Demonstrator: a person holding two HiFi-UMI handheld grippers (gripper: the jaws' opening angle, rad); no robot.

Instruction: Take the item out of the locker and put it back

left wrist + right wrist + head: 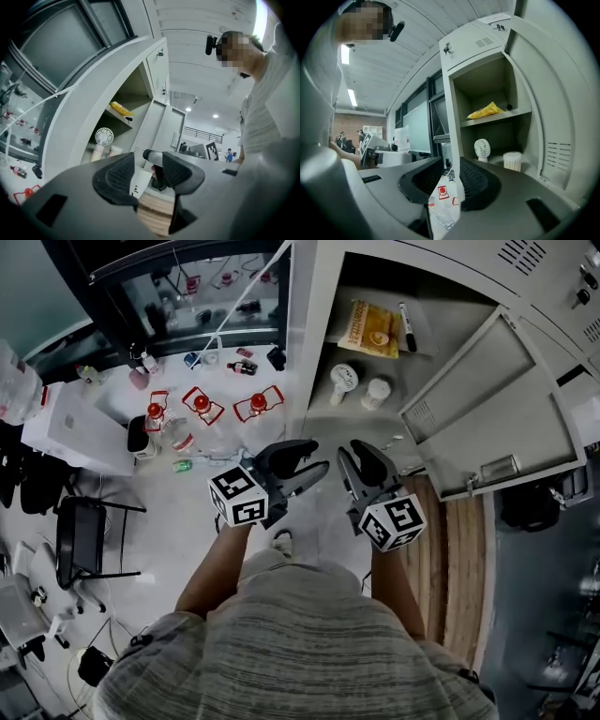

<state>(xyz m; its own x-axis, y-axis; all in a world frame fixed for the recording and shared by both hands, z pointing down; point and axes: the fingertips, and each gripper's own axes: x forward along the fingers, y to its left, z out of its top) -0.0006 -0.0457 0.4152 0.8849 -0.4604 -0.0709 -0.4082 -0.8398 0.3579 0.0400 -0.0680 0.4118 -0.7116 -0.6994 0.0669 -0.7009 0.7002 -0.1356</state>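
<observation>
Locker (322, 306) is being faced head-on, door swung wide, fan (343, 379) and snack bag (368, 329) sitting untouched on its shelves. Left gripper (317, 456) and right gripper (349, 448) are being held level out front, jaws spread on nothing, probably so either can be pushed straight in.

Locker door (497, 399) swung wide; fan (343, 379) and white tub (377, 392) crowd the lower shelf (361, 420)

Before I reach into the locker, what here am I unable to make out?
Yellow packet: print too small, every view.
White tub: contents unseen; too small in the head view.
Fan: foot hidden behind the right gripper in its own view.
Marker: label too small, head view.
</observation>
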